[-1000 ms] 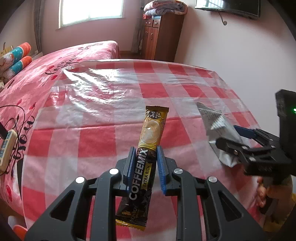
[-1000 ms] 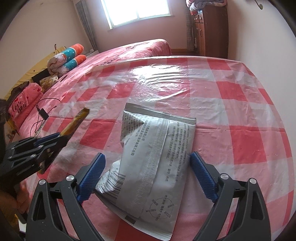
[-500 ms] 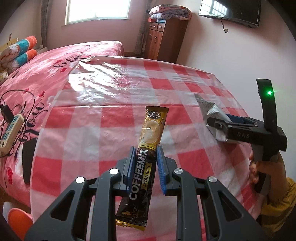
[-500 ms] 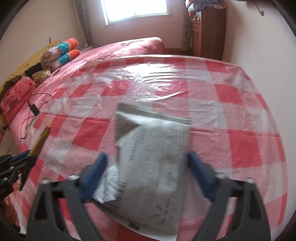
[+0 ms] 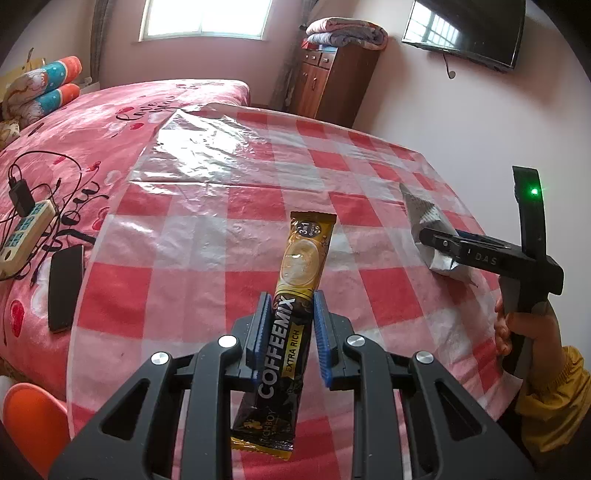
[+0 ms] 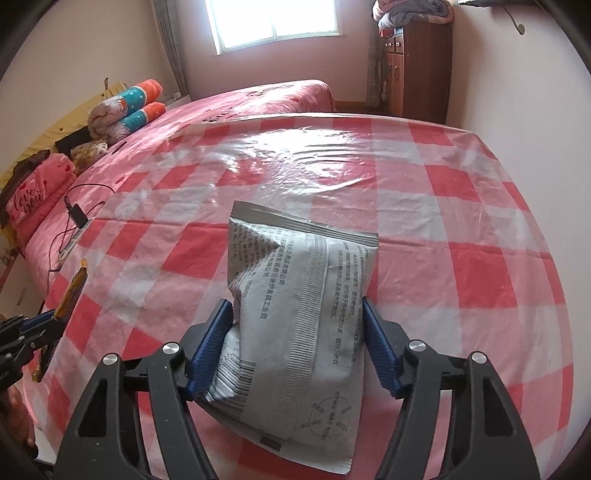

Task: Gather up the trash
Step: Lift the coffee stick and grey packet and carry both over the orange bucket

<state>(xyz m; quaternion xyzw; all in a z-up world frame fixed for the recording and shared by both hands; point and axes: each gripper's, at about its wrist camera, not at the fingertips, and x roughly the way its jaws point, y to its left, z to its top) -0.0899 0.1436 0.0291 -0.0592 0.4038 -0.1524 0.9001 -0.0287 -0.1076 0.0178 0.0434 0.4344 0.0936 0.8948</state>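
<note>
My left gripper [image 5: 290, 299] is shut on a gold and black coffee-mix sachet [image 5: 303, 254], which sticks out forward above the red-and-white checked table [image 5: 207, 229]. The right wrist view shows that sachet [image 6: 74, 291] and the left gripper [image 6: 40, 321] at the far left edge. My right gripper [image 6: 297, 306] is closing its jaws on a silver printed packet [image 6: 295, 369]. Both blue pads touch its side edges and the packet buckles between them. Seen from the left wrist, the right gripper [image 5: 432, 240] holds the packet [image 5: 424, 218] near the table's right edge.
A pink bed [image 5: 92, 122] lies left of the table, with a power strip [image 5: 26, 236], cables and a black phone [image 5: 64, 288] on it. A wooden cabinet [image 5: 332, 85] and a wall TV [image 5: 465, 33] stand behind. An orange object [image 5: 33, 417] sits at lower left.
The right jaws have narrowed onto the silver packet, which now buckles with its far end raised. The left gripper has drifted sideways toward the table's left side, still holding the sachet.
</note>
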